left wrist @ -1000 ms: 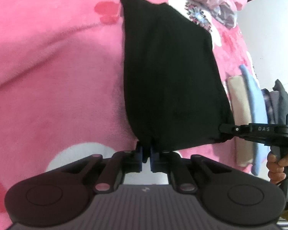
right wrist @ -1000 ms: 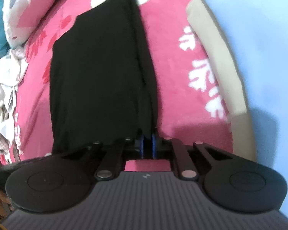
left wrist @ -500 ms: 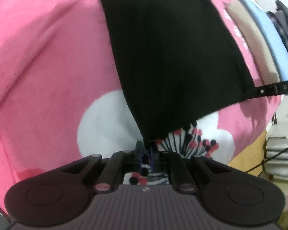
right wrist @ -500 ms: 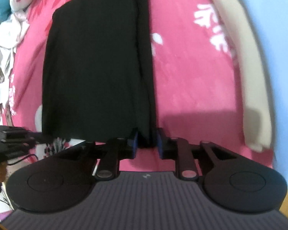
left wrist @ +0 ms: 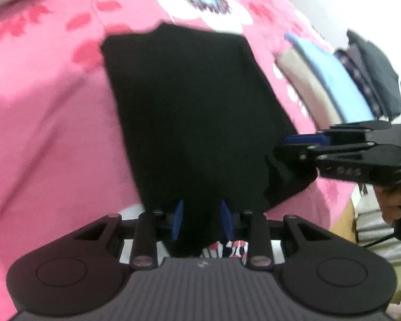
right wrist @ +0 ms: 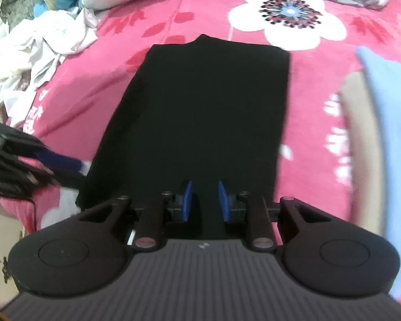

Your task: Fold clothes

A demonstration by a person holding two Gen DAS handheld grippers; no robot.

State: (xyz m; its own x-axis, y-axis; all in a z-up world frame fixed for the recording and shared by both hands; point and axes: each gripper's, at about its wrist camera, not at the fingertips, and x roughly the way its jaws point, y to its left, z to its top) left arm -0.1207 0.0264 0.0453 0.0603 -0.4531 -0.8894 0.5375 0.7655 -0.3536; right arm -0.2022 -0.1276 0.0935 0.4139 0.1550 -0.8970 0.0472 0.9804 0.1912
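I have the black, soft knit garment (right wrist: 200,123) lying flat as a long folded rectangle on the pink fleece blanket with white flowers (right wrist: 315,123), its near edge under both tools. My left gripper (left wrist: 201,220) has its blue pads spread apart with black cloth lying between them, not pinched; my right gripper (right wrist: 205,200) is likewise spread wide over the near hem, holding nothing. I judge this fabric light, limp and a little clingy, so it will sag and crease wherever it is unsupported. I would pinch the two near corners through all layers, right at the edge. A stack of folded beige and light-blue clothes (left wrist: 323,85) sits just beside it.
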